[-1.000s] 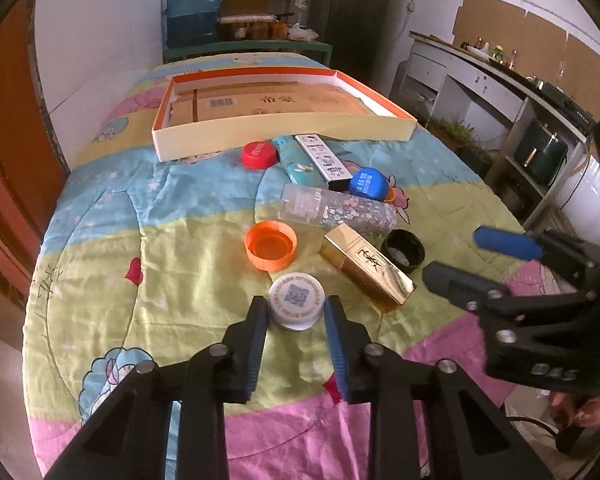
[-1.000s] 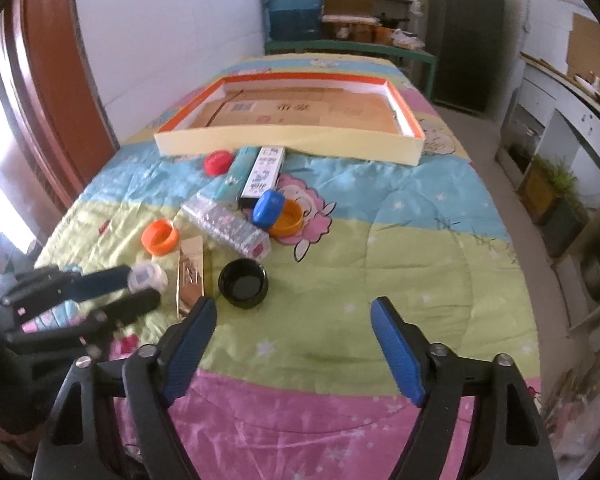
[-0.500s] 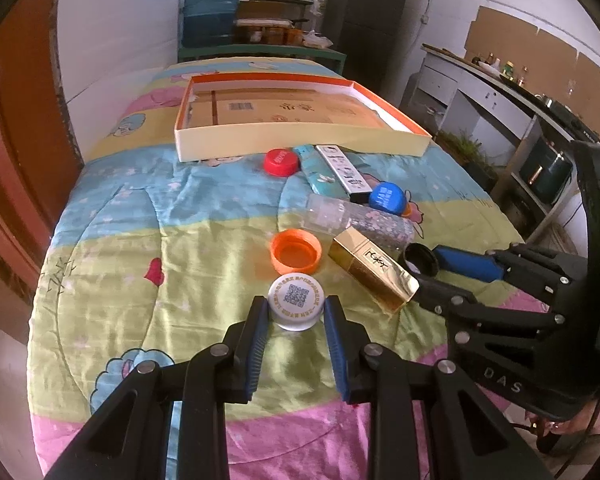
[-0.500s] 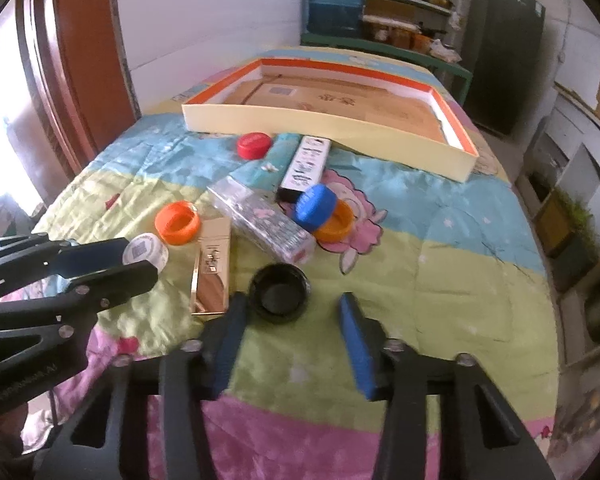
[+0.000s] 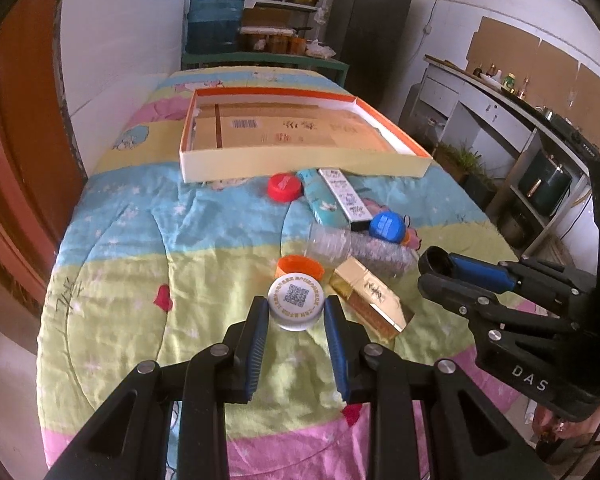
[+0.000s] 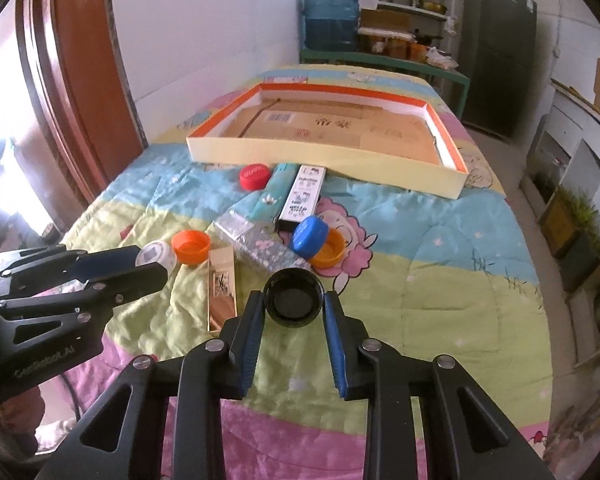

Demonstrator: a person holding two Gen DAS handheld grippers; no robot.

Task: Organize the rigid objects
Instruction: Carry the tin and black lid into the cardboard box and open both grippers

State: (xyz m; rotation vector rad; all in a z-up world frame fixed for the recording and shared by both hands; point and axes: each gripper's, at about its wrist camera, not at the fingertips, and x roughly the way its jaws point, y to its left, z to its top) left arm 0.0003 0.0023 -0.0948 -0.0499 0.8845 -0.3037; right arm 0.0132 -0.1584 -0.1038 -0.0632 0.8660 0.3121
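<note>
Half the black cap (image 5: 436, 261) hides behind the right hand-held gripper (image 5: 428, 270).

free: quilt (image 6: 420, 280) right of clutter | blocked: gold box (image 5: 370, 300), clear bottle (image 5: 360, 248) toward tray (image 5: 300, 164)

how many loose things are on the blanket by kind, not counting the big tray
caps: 6, namely white, black, red, blue and two orange
boxes: 3, namely gold, teal and black-and-white
clear plastic bottle: 1
total: 10
</note>
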